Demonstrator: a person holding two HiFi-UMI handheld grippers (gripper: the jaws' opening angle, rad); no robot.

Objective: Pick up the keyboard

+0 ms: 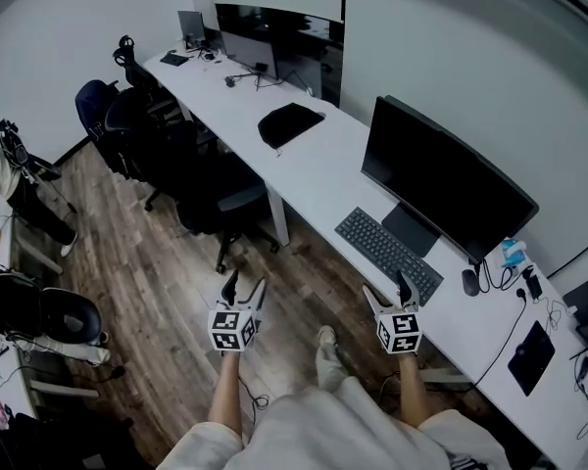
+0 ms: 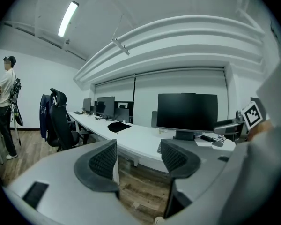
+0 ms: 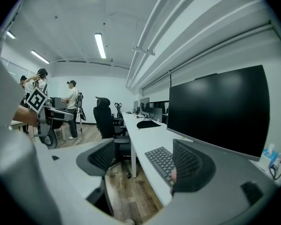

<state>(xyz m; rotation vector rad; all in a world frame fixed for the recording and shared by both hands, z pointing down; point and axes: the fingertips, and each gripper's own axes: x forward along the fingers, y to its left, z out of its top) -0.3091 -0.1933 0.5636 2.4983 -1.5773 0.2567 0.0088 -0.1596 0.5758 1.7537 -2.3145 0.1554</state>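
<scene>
A wood-plank floor filled the left half of the head view. A long white desk ran diagonally from the far wall down to the lower right corner. On the desk stood a large, dark monitor, facing the floor side. Several black office chairs were lined up along the desk's near edge, farther back in the room.

The keyboard, black and flat, lay on the desk directly in front of the monitor, close to the desk's near edge and parallel to it. Farther along the desk sat a black bag.

The person stood on the floor beside the desk, arms stretched forward, a gripper in each hand. The left gripper was held over the floor, well apart from the desk. Its jaws stood wide, and in the left gripper view only floor and desk showed through the gap. The right gripper was held just by the desk's near edge, near the keyboard's closer end. Its jaws also stood wide and held nothing. In the right gripper view the keyboard lay ahead, seen through the gap, untouched.

A small black mouse lay on the desk just beside the keyboard, below the monitor's corner.
</scene>
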